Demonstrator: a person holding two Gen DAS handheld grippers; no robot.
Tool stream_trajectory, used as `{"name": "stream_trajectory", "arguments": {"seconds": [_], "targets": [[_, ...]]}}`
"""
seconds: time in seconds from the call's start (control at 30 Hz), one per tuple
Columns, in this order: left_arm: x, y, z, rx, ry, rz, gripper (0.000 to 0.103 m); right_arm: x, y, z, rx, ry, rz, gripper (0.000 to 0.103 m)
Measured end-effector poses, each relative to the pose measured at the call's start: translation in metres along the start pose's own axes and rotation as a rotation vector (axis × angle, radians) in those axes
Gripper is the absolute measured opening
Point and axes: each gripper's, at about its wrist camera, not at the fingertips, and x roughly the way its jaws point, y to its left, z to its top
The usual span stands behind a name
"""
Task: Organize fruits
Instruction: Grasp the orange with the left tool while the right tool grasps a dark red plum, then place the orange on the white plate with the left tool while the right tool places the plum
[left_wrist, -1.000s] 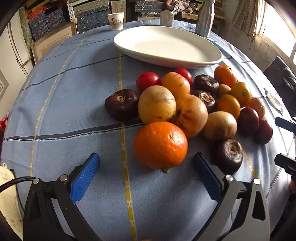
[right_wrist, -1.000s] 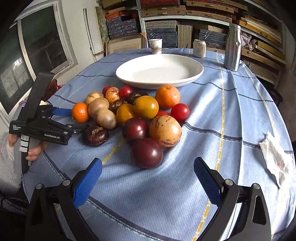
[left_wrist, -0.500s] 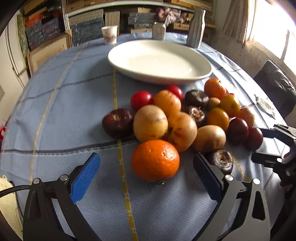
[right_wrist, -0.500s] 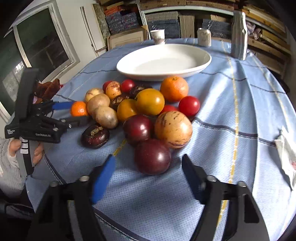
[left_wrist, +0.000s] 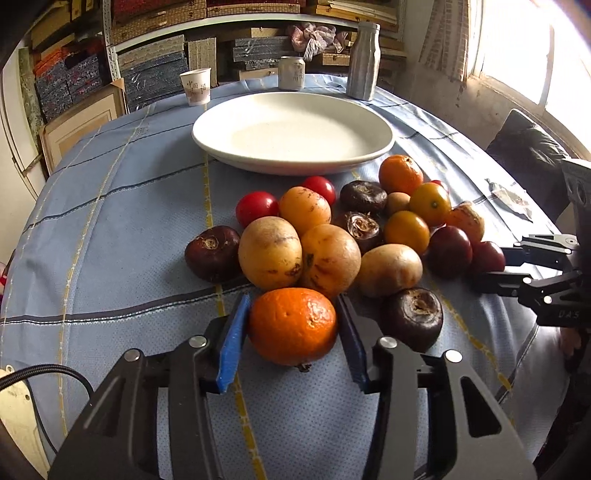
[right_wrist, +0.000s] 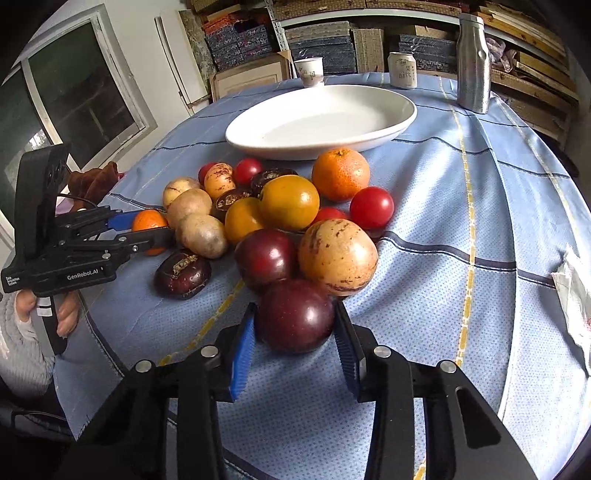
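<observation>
Both claws have just been closing, each on a fruit at the near edge of the heap. Left claw (left_wrist: 293, 334) has its blue pads against the sides of a round orange tangerine (left_wrist: 293, 325), which sits on the blue checked cloth of the round surface (left_wrist: 110, 229). Right claw (right_wrist: 295, 338) clamps a dark purple plum (right_wrist: 295, 317), also resting on the cloth. Seen from the right wrist, the left tool's black body reads "GenRobot.AI" and "Data Acquisition System"; a hand (right_wrist: 55, 310) in a grey sleeve grips its handle. Behind the pile of fruit lies a wide white oval dish (left_wrist: 293, 131), bare inside. Further back stand a white paper cup (left_wrist: 195, 86) with red characters I cannot read, a pale drinks can (right_wrist: 402, 69) with printed characters, and a dented silver metal bottle (right_wrist: 473, 62).
</observation>
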Motion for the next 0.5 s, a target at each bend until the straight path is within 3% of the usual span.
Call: {"name": "stream_trajectory", "arguments": {"seconds": [0.3, 0.5], "targets": [[-0.013, -0.002, -0.011, 0.001, -0.018, -0.035, 0.046, -0.005, -0.004, -0.003, 0.017, -0.028, 0.026, 0.038], [-0.033, -0.003, 0.004, 0.014, -0.069, -0.023, 0.046, -0.028, -0.003, 0.004, 0.006, -0.088, 0.037, 0.038]]}}
